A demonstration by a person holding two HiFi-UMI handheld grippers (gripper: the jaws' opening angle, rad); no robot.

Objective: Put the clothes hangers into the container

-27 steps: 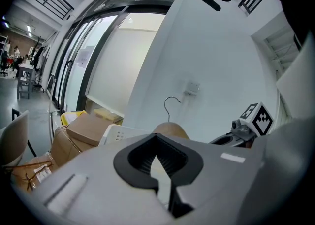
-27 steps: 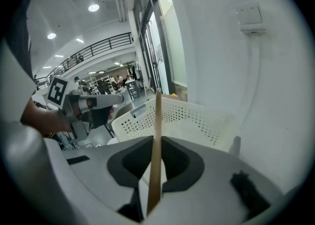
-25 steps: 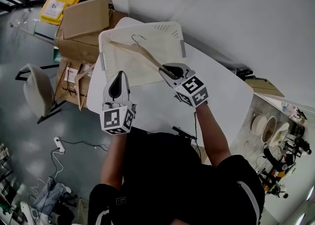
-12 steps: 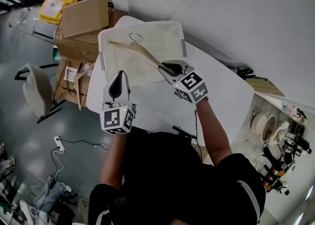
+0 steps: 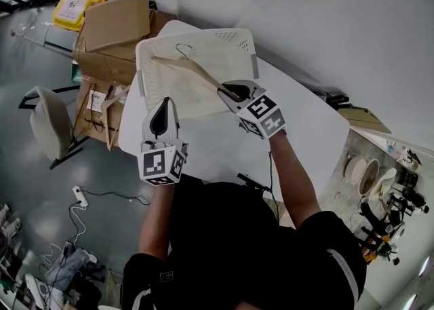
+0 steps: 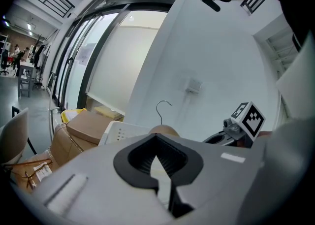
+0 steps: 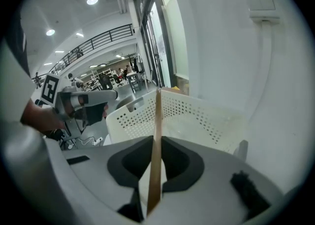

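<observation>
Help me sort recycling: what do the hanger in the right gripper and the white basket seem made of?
The hanger looks like wood: pale tan, smooth and matte, with a flat, thin edge. Its hook appears to be dark metal wire. The basket is probably moulded plastic: off-white, matte, its walls pierced with even rows of small holes.

Head looks down; all views share container (image 5: 234, 39).

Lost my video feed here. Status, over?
Right tongs clamped on wooden hanger, over white basket. Left tongs empty. Nothing in the way.
</observation>
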